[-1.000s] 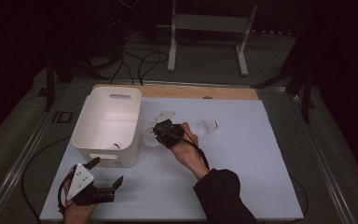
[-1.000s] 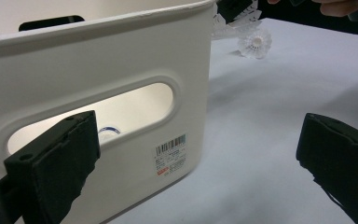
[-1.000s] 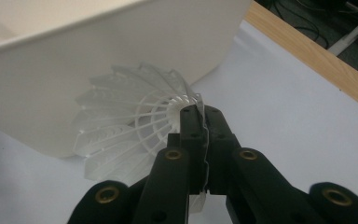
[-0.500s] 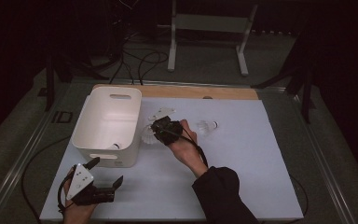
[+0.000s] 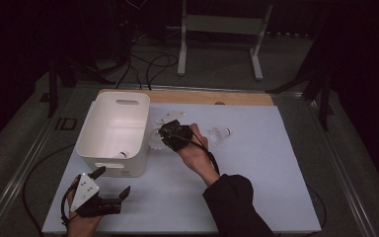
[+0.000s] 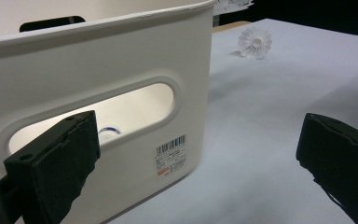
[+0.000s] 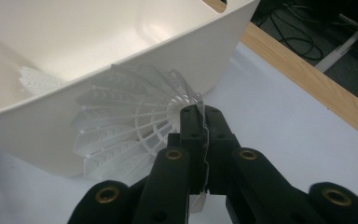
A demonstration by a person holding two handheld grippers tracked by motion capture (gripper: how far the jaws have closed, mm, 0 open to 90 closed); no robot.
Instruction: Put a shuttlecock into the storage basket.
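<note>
The right gripper [image 7: 200, 116] has its fingers closed on a shuttlecock [image 7: 121, 130] beside the white bin [image 5: 113, 133]; next, lift it over the rim and release. The left gripper [image 5: 109, 183] waits with fingers wide open and empty.

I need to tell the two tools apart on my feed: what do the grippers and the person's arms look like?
Both grippers are black. The left gripper carries a grey three-cornered plate with small holes, and its jaws end in blocky black pads. The right gripper has jointed black links with brass-coloured rivets; a black cable trails from it. The right arm wears a dark sleeve.
</note>
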